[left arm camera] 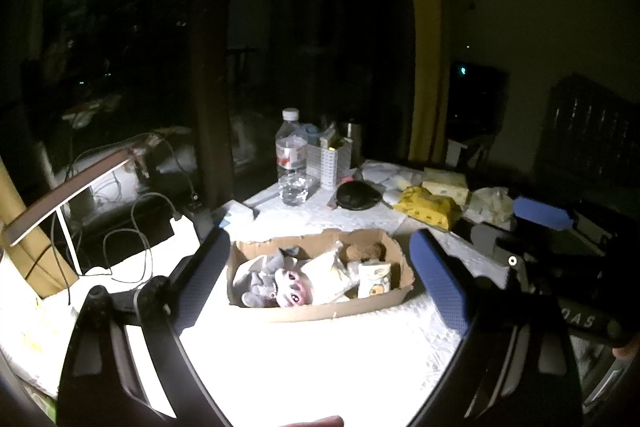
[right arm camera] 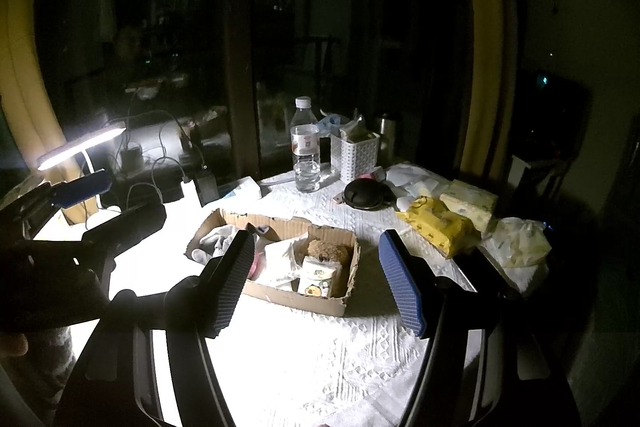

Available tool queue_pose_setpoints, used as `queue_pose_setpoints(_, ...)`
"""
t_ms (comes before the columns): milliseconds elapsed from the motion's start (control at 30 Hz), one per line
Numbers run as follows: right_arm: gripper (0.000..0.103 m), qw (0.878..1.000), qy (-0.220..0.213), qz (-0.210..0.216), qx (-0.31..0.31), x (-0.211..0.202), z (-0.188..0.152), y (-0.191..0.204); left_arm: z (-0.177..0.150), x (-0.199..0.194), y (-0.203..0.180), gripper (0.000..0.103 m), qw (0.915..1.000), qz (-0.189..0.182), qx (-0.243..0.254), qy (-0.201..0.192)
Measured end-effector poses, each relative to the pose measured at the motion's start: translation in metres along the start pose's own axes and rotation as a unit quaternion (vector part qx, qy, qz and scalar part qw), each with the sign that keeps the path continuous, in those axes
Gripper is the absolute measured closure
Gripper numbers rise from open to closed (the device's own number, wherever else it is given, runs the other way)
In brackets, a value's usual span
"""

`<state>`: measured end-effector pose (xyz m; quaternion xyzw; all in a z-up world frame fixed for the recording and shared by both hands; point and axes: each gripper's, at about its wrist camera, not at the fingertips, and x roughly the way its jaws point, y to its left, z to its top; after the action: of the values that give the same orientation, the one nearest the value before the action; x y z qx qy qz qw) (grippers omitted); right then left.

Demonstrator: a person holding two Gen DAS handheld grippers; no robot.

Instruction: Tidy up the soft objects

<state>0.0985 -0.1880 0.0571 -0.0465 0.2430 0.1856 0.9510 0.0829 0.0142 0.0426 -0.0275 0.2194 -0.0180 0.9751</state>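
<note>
A shallow cardboard box (left arm camera: 384,299) sits on the white tablecloth and also shows in the right wrist view (right arm camera: 347,291). It holds a grey plush toy with a pink face (left arm camera: 280,287), a white cloth (left arm camera: 328,271), a brown plush (left arm camera: 364,251) and a small tissue pack (left arm camera: 374,279). My left gripper (left arm camera: 320,279) is open and empty, hovering just before the box. My right gripper (right arm camera: 318,279) is open and empty, above the box's near right end. A yellow wipes pack (right arm camera: 440,227) lies to the right.
A water bottle (right arm camera: 306,147), a white basket (right arm camera: 358,155) and a black round pouch (right arm camera: 366,195) stand behind the box. Tissue packs (right arm camera: 470,201) and a crumpled bag (right arm camera: 520,241) lie at the right. A lit desk lamp (right arm camera: 80,147) and cables are at the left.
</note>
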Motion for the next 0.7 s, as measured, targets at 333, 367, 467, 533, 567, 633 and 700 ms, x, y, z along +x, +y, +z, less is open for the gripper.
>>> queue_pose_setpoints(333, 0.035, 1.0, 0.009, 0.003, 0.0, 0.001, -0.007, 0.002, -0.001, 0.005, 0.002, 0.011, 1.0, 0.003, -0.002, 0.005)
queue_pose_setpoints(367, 0.035, 1.0, 0.009, 0.003, 0.001, 0.0, -0.008, 0.002, -0.001, 0.007, 0.002, 0.011, 1.0, 0.003, -0.002, 0.006)
queue_pose_setpoints(467, 0.035, 1.0, 0.01, 0.004, 0.0, 0.004, -0.006, 0.002, -0.002, 0.007, 0.002, 0.01, 1.0, 0.003, -0.001, 0.006)
queue_pose_setpoints(533, 0.035, 1.0, 0.01, 0.004, 0.0, 0.006, -0.006, 0.002, -0.002, 0.009, 0.002, 0.011, 1.0, 0.003, -0.001, 0.007)
queue_pose_setpoints(567, 0.035, 1.0, 0.011, 0.003, 0.0, 0.004, -0.008, 0.002, -0.002, 0.009, 0.002, 0.011, 1.0, 0.004, 0.0, 0.007)
queue_pose_setpoints(633, 0.035, 1.0, 0.013, 0.005, 0.0, 0.008, -0.01, 0.003, -0.003, 0.01, 0.002, 0.011, 1.0, 0.004, 0.0, 0.007)
queue_pose_setpoints(700, 0.035, 1.0, 0.014, 0.006, 0.001, 0.011, -0.01, 0.002, -0.003, 0.012, 0.002, 0.011, 1.0, 0.005, 0.001, 0.007)
